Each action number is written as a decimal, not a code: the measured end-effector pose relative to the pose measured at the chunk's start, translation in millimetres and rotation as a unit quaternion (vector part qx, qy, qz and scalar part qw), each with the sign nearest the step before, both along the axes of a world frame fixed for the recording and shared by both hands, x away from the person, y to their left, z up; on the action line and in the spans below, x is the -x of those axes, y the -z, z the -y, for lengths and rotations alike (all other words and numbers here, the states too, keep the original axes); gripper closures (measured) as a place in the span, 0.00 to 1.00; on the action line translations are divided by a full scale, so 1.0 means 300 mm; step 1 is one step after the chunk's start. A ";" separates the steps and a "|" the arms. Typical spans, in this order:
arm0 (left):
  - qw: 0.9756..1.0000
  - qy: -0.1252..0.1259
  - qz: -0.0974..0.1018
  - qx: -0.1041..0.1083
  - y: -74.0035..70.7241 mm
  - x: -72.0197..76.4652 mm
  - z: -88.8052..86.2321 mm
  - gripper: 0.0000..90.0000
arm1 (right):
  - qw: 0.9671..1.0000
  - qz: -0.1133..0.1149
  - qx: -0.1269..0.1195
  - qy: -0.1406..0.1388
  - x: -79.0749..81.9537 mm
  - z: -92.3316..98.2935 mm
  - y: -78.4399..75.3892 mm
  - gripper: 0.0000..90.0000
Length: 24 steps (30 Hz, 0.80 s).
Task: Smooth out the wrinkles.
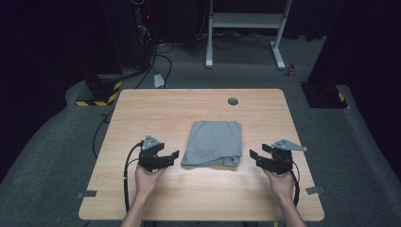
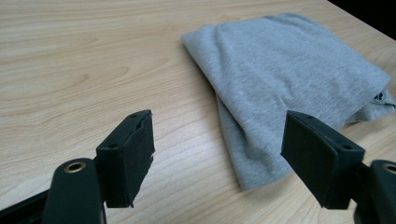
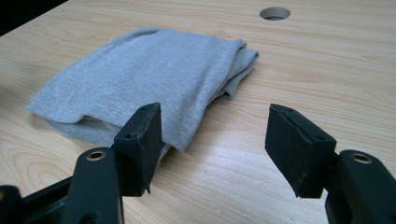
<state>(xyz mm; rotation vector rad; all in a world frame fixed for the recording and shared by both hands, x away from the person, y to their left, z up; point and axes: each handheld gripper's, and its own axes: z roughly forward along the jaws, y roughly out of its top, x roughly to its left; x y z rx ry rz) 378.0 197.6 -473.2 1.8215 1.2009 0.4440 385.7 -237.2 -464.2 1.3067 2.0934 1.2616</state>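
A folded grey garment (image 1: 213,143) lies flat near the middle of the wooden table (image 1: 156,109), between the two grippers and touching neither. Its long axis runs from the person's side toward the far edge of the table, and the near end is a little wider than the far end. The left gripper (image 1: 174,157) is just beside its near left corner, with the jaws wide apart and nothing between them. The right gripper (image 1: 254,156) is near its near right corner, also wide open and empty.

The high view shows the hands, the cables and a white frame (image 1: 246,28) on the dark floor beyond the table. The left gripper view shows a small dark mark (image 2: 379,96) on a layer at the folded edge. The right gripper view shows the stacked layers at the near edge and the round hole (image 3: 274,13) in the table.
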 end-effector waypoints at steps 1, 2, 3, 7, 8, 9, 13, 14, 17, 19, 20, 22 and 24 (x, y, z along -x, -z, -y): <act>1.000 -0.001 -0.001 0.001 -0.001 0.001 -0.003 0.28 | 1.000 0.002 0.000 0.002 0.001 0.006 -0.002 0.41; 1.000 -0.002 0.000 0.000 -0.003 0.004 -0.008 0.28 | 1.000 0.002 0.001 0.002 0.002 0.010 -0.003 0.41; 1.000 -0.003 0.000 0.001 -0.005 0.005 -0.011 0.28 | 1.000 0.002 -0.001 0.005 0.004 0.017 -0.005 0.41; 1.000 -0.007 0.001 -0.001 -0.007 0.008 -0.029 0.28 | 1.000 -0.003 0.001 0.012 0.009 0.036 -0.007 0.41; 1.000 -0.010 -0.001 0.002 -0.006 0.008 -0.033 0.28 | 1.000 -0.006 0.002 0.012 0.009 0.038 -0.007 0.41; 1.000 -0.009 -0.001 -0.001 -0.006 0.008 -0.038 0.28 | 1.000 -0.005 0.004 0.013 0.010 0.043 -0.007 0.41; 1.000 -0.011 -0.003 -0.005 -0.008 0.013 -0.055 0.28 | 1.000 -0.004 0.006 0.019 0.016 0.064 -0.014 0.41; 1.000 -0.014 -0.003 -0.003 -0.010 0.015 -0.060 0.28 | 1.000 -0.005 0.005 0.021 0.017 0.070 -0.016 0.41; 1.000 -0.016 -0.004 -0.003 -0.012 0.020 -0.075 0.28 | 1.000 -0.002 0.005 0.026 0.021 0.087 -0.021 0.41; 1.000 -0.019 -0.004 -0.005 -0.013 0.022 -0.085 0.28 | 1.000 -0.003 0.005 0.030 0.022 0.096 -0.020 0.41; 1.000 -0.021 -0.004 -0.004 -0.013 0.024 -0.091 0.28 | 1.000 -0.003 0.006 0.030 0.023 0.100 -0.019 0.41; 1.000 -0.025 -0.004 -0.002 -0.013 0.027 -0.105 0.28 | 0.999 -0.004 0.005 0.032 0.025 0.106 -0.018 0.41; 1.000 -0.029 -0.005 0.002 -0.011 0.029 -0.119 0.28 | 0.999 -0.003 0.005 0.032 0.025 0.113 -0.014 0.41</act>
